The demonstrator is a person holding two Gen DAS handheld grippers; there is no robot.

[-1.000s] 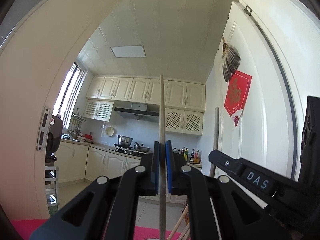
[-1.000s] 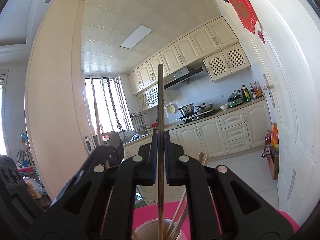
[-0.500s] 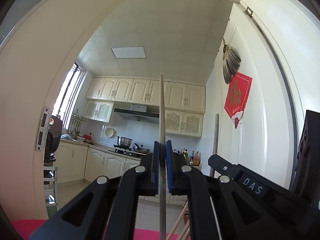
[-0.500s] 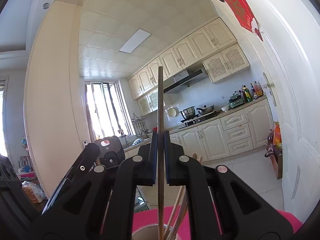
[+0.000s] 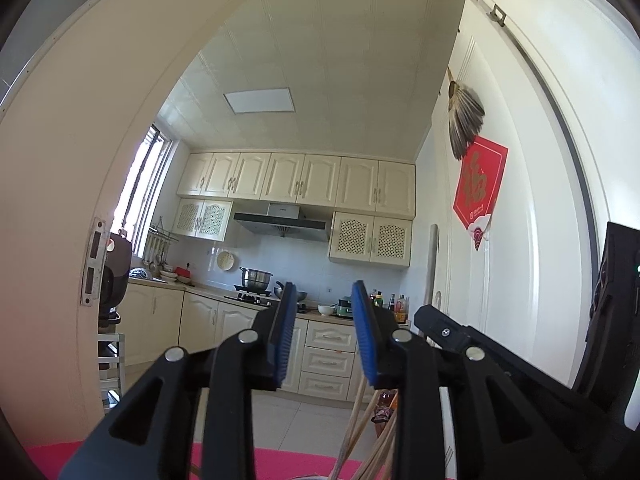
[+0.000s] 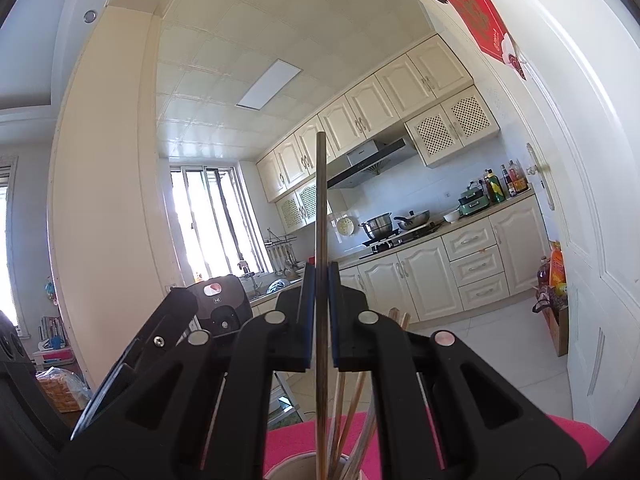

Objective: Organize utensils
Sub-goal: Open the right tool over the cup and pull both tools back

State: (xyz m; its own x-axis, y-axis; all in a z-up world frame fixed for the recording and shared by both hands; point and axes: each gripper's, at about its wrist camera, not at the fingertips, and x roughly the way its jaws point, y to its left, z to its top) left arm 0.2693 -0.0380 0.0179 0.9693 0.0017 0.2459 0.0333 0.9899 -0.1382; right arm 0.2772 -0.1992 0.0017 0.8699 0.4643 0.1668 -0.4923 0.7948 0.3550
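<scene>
My left gripper (image 5: 324,336) is open and empty, its blue pads apart. Below it, several wooden chopsticks (image 5: 356,420) lean at the bottom of the left wrist view. My right gripper (image 6: 320,308) is shut on a dark chopstick (image 6: 321,208) that stands upright, its lower end inside a paper cup (image 6: 296,468). Several other chopsticks (image 6: 352,404) lean in that cup. The cup stands on a pink mat (image 6: 568,440). The other gripper's body (image 6: 168,332) shows at the left of the right wrist view.
Both cameras look up across a kitchen with cream cabinets (image 5: 296,178), a stove with pots (image 6: 380,224) and a white door (image 5: 520,240) at the right. The pink mat (image 5: 48,460) also shows at the bottom of the left wrist view.
My left gripper has opened and the chopstick it held is no longer between its pads. My right gripper stays shut on its chopstick and has barely moved.
</scene>
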